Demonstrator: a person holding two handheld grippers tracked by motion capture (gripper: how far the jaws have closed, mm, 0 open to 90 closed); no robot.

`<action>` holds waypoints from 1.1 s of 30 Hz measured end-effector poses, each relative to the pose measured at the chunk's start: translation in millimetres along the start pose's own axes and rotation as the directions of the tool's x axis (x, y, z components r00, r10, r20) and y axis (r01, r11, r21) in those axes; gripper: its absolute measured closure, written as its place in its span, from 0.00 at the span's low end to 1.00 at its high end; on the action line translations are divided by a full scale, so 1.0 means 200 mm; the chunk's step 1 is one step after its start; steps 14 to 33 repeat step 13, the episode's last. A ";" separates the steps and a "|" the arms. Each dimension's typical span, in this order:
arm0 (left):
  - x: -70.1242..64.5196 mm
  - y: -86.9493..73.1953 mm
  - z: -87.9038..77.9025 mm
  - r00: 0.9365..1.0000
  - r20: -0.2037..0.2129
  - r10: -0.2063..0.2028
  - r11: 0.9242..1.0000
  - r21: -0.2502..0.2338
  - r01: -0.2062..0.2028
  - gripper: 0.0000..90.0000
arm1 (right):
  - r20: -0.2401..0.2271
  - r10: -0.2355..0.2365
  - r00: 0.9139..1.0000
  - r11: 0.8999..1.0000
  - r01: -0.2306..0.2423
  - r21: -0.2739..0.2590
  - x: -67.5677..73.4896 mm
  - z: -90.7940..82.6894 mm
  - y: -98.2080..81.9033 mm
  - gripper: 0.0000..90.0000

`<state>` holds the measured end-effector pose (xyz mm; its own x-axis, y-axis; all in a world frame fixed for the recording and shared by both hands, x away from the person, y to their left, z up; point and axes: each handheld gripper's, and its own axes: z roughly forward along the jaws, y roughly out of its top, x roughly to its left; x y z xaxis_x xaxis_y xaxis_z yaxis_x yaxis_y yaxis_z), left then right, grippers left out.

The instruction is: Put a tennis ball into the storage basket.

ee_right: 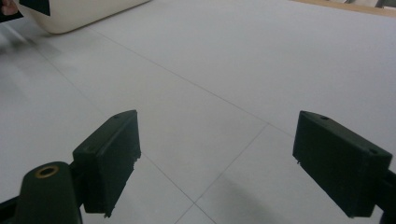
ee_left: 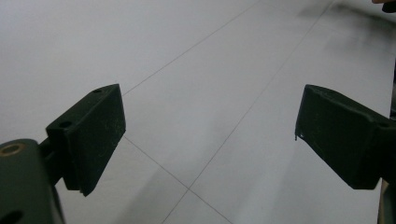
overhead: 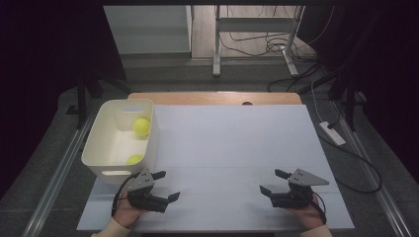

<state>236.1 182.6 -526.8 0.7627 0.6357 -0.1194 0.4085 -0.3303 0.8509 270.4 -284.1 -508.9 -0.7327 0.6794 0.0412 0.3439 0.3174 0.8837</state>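
A white plastic bin (overhead: 113, 148) stands at the left of the table, and two yellow-green tennis balls lie in it: one (overhead: 141, 127) near its far right wall, another (overhead: 134, 159) low at the near side, partly hidden by the rim. My left gripper (overhead: 166, 185) rests near the table's front edge, just in front of the bin, open with nothing between its fingers (ee_left: 93, 135). At the front right my right gripper (overhead: 273, 181) is open too, over the bare white sheet, its fingers (ee_right: 112, 154) wide apart. The two grippers point toward each other.
A white sheet (overhead: 232, 143) covers the table; a strip of wooden tabletop (overhead: 212, 98) shows at the far edge. The bin's lower corner (ee_right: 79, 14) shows at the top left of the right gripper view. Beyond the table are table legs, cables and a power strip (overhead: 332, 132) on the floor.
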 end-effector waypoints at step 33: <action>-0.02 0.01 0.00 1.000 0.008 -0.007 1.000 -0.008 0.007 0.10 | -0.016 -0.007 1.000 1.000 0.007 0.001 0.00 0.00 0.00 0.16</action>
